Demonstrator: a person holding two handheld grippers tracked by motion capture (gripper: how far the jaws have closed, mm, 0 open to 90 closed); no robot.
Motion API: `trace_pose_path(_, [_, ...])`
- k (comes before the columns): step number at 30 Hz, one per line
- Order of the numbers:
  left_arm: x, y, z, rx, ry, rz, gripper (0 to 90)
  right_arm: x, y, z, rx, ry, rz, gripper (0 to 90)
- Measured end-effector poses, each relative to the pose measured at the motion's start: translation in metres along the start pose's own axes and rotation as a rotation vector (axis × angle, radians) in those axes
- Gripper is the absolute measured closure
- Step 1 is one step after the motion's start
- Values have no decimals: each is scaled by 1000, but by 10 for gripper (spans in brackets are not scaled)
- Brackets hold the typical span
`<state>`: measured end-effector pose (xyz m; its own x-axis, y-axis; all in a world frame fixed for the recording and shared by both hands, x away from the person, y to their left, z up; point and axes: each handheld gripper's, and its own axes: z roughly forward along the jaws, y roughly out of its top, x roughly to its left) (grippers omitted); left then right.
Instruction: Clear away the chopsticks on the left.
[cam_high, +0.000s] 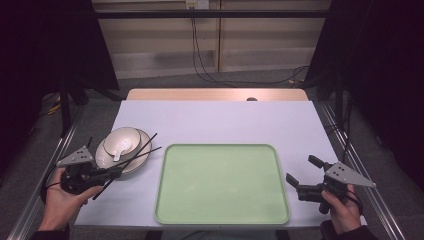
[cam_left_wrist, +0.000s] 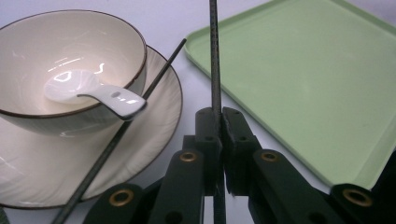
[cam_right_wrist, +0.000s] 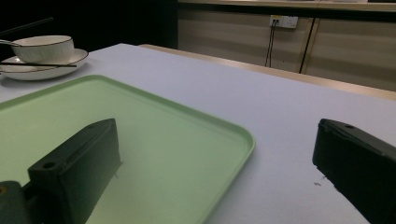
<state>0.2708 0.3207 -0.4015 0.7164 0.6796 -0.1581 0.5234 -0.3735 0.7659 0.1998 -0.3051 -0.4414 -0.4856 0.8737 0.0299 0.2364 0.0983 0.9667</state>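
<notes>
White worktop (cam_high: 215, 122) lies under us, a green tray (cam_high: 222, 185) at its middle. Our left tongs (cam_left_wrist: 218, 122) are clenched on one black chopstick (cam_left_wrist: 214, 51), just beside the plate (cam_left_wrist: 159, 121); the second chopstick (cam_left_wrist: 135, 114) leans across that plate's rim. On it sits a bowl (cam_left_wrist: 70, 42) holding a white spoon (cam_left_wrist: 93, 93). Our right tongs (cam_high: 302, 175) hover released, right of the tray.

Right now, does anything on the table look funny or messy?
A little. The two chopsticks are split up: one lies slanted across the plate beside the bowl, the other is pinched in the left gripper. Nothing looks spilled or broken.
</notes>
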Motion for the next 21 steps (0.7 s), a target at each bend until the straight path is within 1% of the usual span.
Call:
trace_pose_path(1, [-4, -1, 0, -1, 9, 1, 862, 0, 0, 0, -2, -3, -1, 3])
trace_pose_path(2, [-8, -2, 0, -9, 17, -7, 862, 1, 0, 0, -3, -5, 1, 3])
trace_pose_path(3, [-11, -4, 1, -15, 15, -15, 862, 1, 0, 0, -5, -7, 2, 3])
trace_pose_path(4, [-14, -5, 2, -15, 37, -24, 862, 1, 0, 0, -4, -6, 1, 3])
trace_pose_path(6, [-18, -7, 3, -18, 30, -51, 862, 0, 0, 0, -2, -5, 1, 3])
trace_pose_path(7, [-21, -7, 3, -26, 35, -65, 862, 0, 0, 0, -2, -5, -1, 3])
trace_pose_path(10, [-30, -9, 6, -27, 33, -92, 862, 1, 0, 0, -4, -9, 2, 3])
trace_pose_path(11, [-33, -9, 7, -19, 27, -98, 862, 0, 0, 0, -3, -8, -2, 3])
trace_pose_path(12, [-36, -10, 9, -11, 36, -97, 862, 0, 0, 0, -2, -6, 0, 4])
trace_pose_path(15, [-45, -12, 12, -13, 30, -102, 861, 1, 0, 1, -1, 4, -3, 10])
trace_pose_path(18, [-55, -12, 18, -9, 36, -106, 861, 1, 0, 0, 0, 4, -8, 9])
trace_pose_path(19, [-58, -13, 20, -8, 28, -113, 861, 1, 0, 0, -5, -2, -5, 9])
trace_pose_path(20, [-60, -13, 23, -6, 38, -116, 861, 1, 0, 0, -5, -2, -5, 9])
trace_pose_path(21, [-64, -13, 26, -7, 72, -132, 861, 1, 0, 0, -6, -3, -4, 9])
